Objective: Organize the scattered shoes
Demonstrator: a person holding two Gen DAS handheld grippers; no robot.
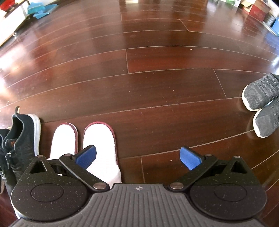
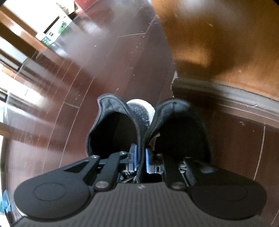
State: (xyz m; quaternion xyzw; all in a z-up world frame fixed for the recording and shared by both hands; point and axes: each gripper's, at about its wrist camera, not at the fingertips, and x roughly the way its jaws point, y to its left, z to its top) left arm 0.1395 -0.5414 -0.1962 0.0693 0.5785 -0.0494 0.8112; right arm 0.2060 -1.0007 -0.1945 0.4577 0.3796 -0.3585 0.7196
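Note:
In the left wrist view my left gripper (image 1: 138, 158) is open above the wooden floor, nothing between its blue pads. Two white slippers (image 1: 100, 148) with maroon edging lie side by side under its left finger. A black sneaker (image 1: 22, 145) with a white sole stands to their left. Two grey knit sneakers (image 1: 261, 97) lie at the far right edge. In the right wrist view my right gripper (image 2: 141, 161) is shut on the touching inner collars of a pair of black sneakers (image 2: 122, 129), one finger inside each shoe. The pair hangs above the floor.
A wooden cabinet or wall with a dark baseboard (image 2: 226, 94) runs along the right of the right wrist view. Far off in the left wrist view stand a white furniture piece (image 1: 12, 22), a teal object (image 1: 41, 10) and boxes (image 1: 258, 8).

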